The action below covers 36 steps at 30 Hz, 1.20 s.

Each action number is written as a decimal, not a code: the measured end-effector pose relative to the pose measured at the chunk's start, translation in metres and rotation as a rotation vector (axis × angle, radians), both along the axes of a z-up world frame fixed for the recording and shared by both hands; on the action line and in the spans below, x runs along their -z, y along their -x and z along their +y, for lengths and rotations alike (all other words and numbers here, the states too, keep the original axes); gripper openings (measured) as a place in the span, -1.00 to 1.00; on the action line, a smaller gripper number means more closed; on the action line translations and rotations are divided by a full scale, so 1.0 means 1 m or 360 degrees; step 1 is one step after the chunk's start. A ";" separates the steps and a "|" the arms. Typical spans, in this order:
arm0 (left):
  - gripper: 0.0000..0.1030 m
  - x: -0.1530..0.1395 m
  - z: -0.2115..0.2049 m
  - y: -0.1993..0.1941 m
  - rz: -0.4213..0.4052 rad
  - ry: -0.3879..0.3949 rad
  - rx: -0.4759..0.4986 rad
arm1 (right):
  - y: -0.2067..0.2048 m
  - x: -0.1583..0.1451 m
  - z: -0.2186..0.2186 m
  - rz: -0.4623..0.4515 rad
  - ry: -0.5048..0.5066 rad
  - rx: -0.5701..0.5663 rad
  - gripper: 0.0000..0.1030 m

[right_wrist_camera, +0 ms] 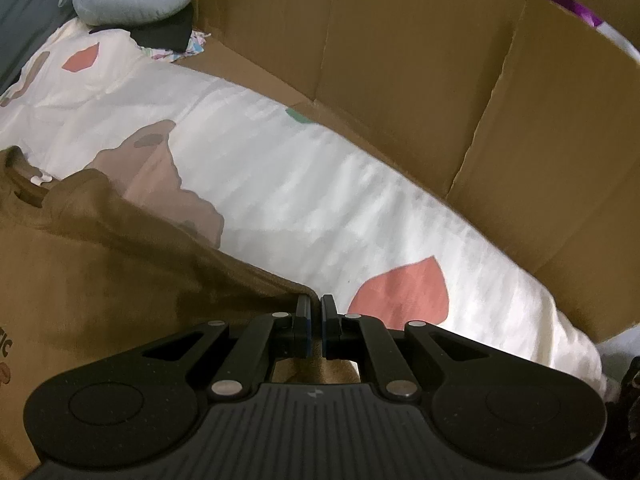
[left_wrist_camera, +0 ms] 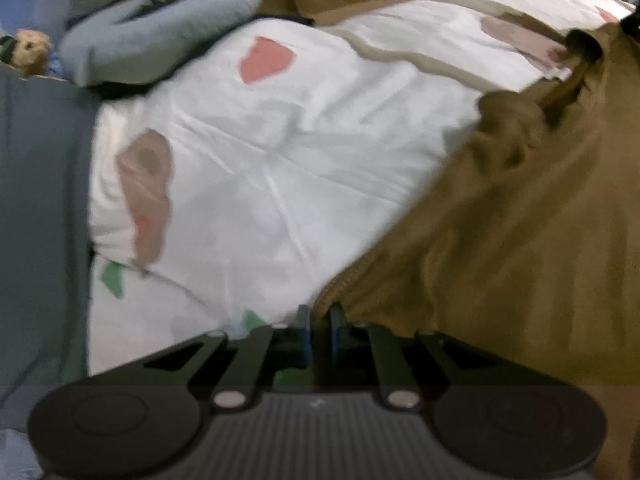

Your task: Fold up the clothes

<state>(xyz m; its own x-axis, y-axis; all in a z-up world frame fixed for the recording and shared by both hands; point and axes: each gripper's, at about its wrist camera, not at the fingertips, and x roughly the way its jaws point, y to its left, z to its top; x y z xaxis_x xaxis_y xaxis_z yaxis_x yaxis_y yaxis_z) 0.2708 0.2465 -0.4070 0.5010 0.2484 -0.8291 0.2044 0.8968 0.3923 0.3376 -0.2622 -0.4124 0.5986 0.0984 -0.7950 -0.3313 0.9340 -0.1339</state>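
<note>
- We hold two grippers. The left gripper [left_wrist_camera: 320, 312] has its jaws nearly together, pinching a hem of the one brown garment [left_wrist_camera: 520, 248].
- The right gripper [right_wrist_camera: 315, 302] is likewise clenched on an edge of that garment [right_wrist_camera: 100, 272], whose cloth runs back between its fingers.
- The garment lies spread on one white quilt [left_wrist_camera: 280, 160] printed with pink, brown and green patches; some printed lettering shows at the left edge of the right wrist view.
- One cardboard wall [right_wrist_camera: 400, 60] stands along the quilt's far side.
- One grey neck pillow [right_wrist_camera: 132, 0] rests at the quilt's end, partly over dark cloth [right_wrist_camera: 164, 34].
- One small plush toy [left_wrist_camera: 30, 50] sits beside the pillow.
</note>
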 end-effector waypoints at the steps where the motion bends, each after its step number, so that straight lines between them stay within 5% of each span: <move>1: -0.82 -0.003 0.002 0.000 -0.0021 -0.0012 -0.0002 | 0.000 -0.001 0.001 -0.0009 0.0005 0.0001 -0.95; 11: -0.82 -0.022 0.012 -0.025 -0.0183 -0.0074 -0.0074 | -0.008 -0.015 0.003 -0.0070 0.0003 0.0042 -0.96; 36: -0.82 -0.028 0.028 -0.137 -0.0256 -0.0090 -0.0122 | -0.091 -0.031 0.012 -0.0087 0.0143 0.0182 -0.96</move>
<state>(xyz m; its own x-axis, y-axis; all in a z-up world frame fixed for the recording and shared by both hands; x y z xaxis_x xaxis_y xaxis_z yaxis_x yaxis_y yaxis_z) 0.4074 0.2749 -0.3786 0.6035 0.3350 -0.7236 0.0669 0.8830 0.4646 0.4285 -0.2503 -0.3814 0.6446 -0.0433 -0.7633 -0.2132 0.9486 -0.2338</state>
